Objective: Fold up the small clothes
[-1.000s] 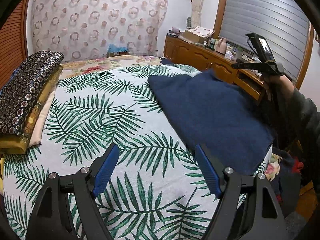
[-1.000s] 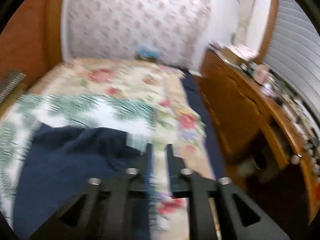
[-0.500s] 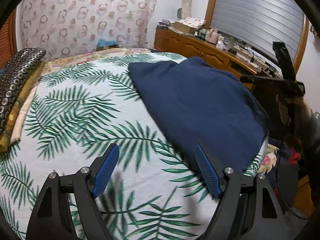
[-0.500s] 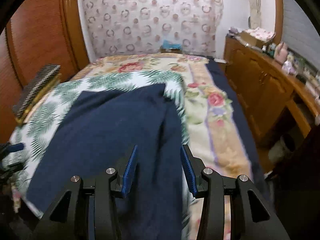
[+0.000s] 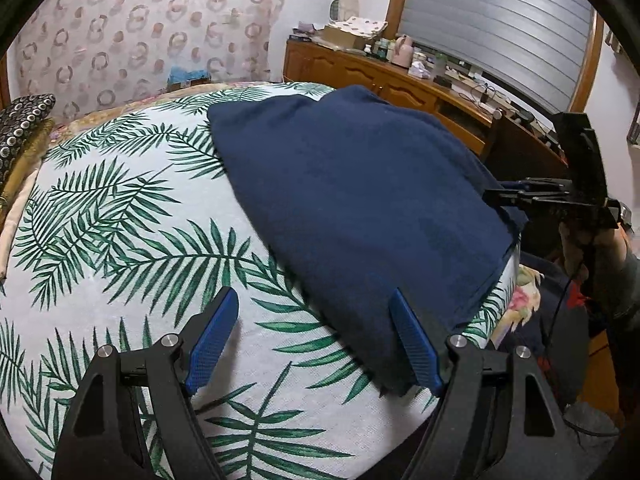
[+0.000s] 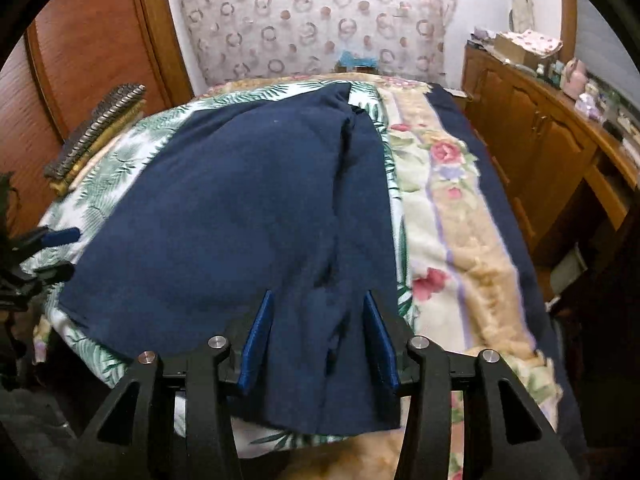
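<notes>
Navy garment lies spread on the bed, ahead of both tongs. Left tongs: spread wide, nothing gripped; garment's near edge just inside the right-hand pad. Right tongs: jaws have just been closing, pads astride the near hem, not yet pinching. Fabric looks soft, limp, light; will sag. Rec. pinch at hem corners, both layers.

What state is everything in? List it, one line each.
navy garment: spread on the bed, right edge bunched.
left gripper: open, at the garment's near corner.
right gripper: jaws just closing, garment between them, not yet pinched.
patterned cloths: folded, stacked.
cabinet doors: shut.
</notes>
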{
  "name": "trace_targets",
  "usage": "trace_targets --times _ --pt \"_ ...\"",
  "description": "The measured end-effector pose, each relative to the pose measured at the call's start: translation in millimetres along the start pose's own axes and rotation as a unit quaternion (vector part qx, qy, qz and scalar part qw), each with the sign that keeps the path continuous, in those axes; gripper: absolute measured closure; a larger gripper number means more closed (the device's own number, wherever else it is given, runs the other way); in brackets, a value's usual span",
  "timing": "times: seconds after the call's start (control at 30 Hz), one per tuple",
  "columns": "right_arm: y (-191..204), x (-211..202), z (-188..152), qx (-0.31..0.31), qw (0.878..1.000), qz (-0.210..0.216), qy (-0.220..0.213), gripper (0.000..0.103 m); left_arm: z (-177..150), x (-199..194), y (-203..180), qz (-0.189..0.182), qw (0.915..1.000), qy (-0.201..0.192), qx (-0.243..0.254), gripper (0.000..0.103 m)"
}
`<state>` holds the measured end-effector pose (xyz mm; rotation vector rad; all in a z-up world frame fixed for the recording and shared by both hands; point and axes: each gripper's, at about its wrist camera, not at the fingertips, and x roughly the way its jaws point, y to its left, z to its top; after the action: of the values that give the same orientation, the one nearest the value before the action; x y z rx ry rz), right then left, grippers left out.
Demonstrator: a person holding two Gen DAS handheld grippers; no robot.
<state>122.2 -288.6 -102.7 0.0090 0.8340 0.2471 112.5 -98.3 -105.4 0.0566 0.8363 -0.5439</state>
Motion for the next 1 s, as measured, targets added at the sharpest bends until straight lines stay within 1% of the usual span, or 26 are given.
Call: trace_targets --times 0.03,0.1,0.17,0.23,0.3,0.4,0.5,0.53,0.6,0.63,0.7,0.77,0.8,0.93,0.97,1.0 --pt "2.8 2.4 -2.2 -0.006 1.000 0.021 0.000 0.091 -0.1 0.2 0.0 0.000 1.0000 0.001 -0.001 0.024" --pt "4.8 -1.0 -7.2 -0.025 0.999 0.020 -0.015 0.094 -0.2 -0.1 -0.8 -0.002 1.0000 0.000 -0.002 0.024" --pt "-1.6 -11.0 -11.5 -0.014 0.999 0.031 -0.027 0.095 -0.6 -1.6 -2.0 -0.003 1.0000 -0.001 -0.001 0.024" --pt "-2.3 -30.4 -15.5 -0.015 0.998 0.028 -0.049 0.095 -1.9 -3.7 -4.0 -0.006 1.0000 -0.001 0.002 0.024" --pt "-2.2 -41.0 -24.4 -0.017 0.998 0.023 -0.059 0.095 -3.6 -4.1 -5.9 -0.013 0.9999 0.001 0.004 0.024" --pt "-4.7 -34.2 -37.8 -0.007 0.999 0.010 -0.040 0.094 -7.5 -2.5 -10.9 -0.029 0.9995 0.009 0.008 0.024" --pt "-0.3 -27.4 -38.0 0.002 0.999 -0.001 -0.035 0.094 -13.1 -5.9 -12.3 -0.047 0.9988 0.007 0.007 0.025" --pt "0.9 -27.0 -38.2 0.005 0.999 -0.004 -0.037 0.094 -14.7 -7.5 -12.2 -0.051 0.9987 0.006 0.005 0.028" --pt "3.9 -25.5 -37.3 0.010 0.999 -0.007 -0.044 0.094 -16.8 -9.8 -11.5 -0.056 0.9984 0.008 0.002 0.041" --pt "3.7 -26.0 -38.1 0.013 0.999 -0.006 -0.047 0.094 -18.1 -11.0 -11.2 -0.059 0.9982 0.009 -0.001 0.044" --pt "5.2 -23.0 -35.0 0.016 0.999 -0.008 -0.051 0.093 -21.0 -13.3 -12.2 -0.069 0.9975 0.010 -0.004 0.053" --pt "6.8 -22.7 -38.8 0.017 0.998 -0.011 -0.054 0.092 -23.4 -14.9 -16.8 -0.073 0.9972 0.012 0.000 0.058" --pt "6.6 -22.3 -38.8 0.017 0.998 -0.013 -0.054 0.089 -23.2 -14.2 -19.1 -0.074 0.9972 0.013 0.002 0.061" --pt "13.2 -21.8 -41.5 0.011 0.998 -0.024 -0.056 0.086 -28.5 -13.7 -27.6 -0.076 0.9970 0.013 0.011 0.066" --pt "13.1 -23.4 -40.9 0.009 0.998 -0.027 -0.057 0.084 -28.2 -14.1 -29.0 -0.076 0.9970 0.013 0.012 0.066" --pt "14.2 -24.8 -40.9 0.008 0.998 -0.030 -0.060 0.077 -28.8 -14.6 -30.2 -0.078 0.9968 0.013 0.012 0.066"
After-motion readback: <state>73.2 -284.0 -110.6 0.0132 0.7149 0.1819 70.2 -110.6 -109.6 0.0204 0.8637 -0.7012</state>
